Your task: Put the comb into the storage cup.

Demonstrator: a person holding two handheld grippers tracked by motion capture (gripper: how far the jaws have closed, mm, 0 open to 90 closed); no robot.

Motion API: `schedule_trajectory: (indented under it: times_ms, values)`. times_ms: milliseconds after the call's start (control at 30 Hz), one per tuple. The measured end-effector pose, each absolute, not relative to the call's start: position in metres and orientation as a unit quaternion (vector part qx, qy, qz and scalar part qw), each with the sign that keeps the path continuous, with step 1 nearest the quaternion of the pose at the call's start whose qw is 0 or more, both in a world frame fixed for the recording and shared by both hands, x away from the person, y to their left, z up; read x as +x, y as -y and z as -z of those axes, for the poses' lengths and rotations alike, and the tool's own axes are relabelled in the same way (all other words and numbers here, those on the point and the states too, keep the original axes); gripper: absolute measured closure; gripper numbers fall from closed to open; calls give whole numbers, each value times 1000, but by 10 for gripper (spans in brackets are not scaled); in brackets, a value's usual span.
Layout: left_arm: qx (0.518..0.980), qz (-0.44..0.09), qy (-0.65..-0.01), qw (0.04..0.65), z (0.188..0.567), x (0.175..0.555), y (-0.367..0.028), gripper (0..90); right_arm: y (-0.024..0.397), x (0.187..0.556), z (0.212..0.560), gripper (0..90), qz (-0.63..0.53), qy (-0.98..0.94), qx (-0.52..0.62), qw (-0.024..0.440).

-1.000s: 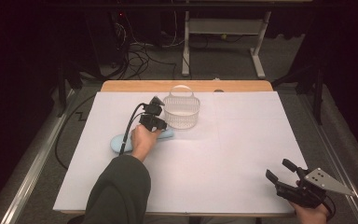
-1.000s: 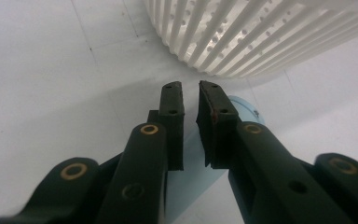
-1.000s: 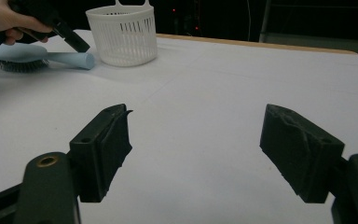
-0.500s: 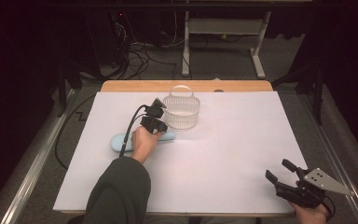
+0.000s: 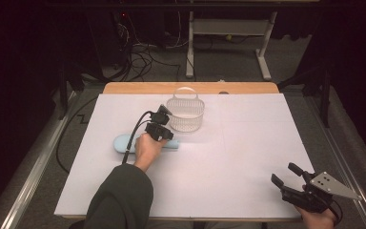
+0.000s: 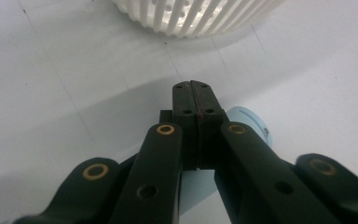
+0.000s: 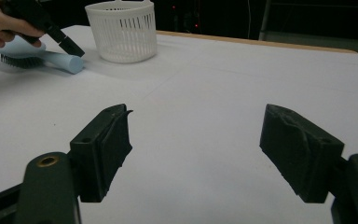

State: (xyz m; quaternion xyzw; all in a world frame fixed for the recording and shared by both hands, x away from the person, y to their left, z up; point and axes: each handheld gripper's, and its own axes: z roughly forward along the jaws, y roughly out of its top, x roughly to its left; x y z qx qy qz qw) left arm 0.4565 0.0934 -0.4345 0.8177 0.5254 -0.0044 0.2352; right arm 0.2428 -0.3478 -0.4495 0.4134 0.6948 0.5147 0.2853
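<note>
White table, basket beside brush; left claw closed empty, right claw wide, empty.

Light is falling from above onto the white table, which is glowing brightly in the high view while the floor and the room around it are sinking into near darkness. The white basket is casting only a soft, faint shadow on its near side. In the left gripper view the near black links of the left gripper are blurring out of focus, and a broad grey shadow is spreading under them. In the right gripper view the right gripper is looking soft and grainy, and the far background is staying black.
</note>
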Motion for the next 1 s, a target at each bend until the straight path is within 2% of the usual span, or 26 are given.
schedule_trajectory:
  times_ms: [1000]
  values:
    - [843,24,-482,236,440,424,-87,880,347,242,450,248,-513,-695,413,287]
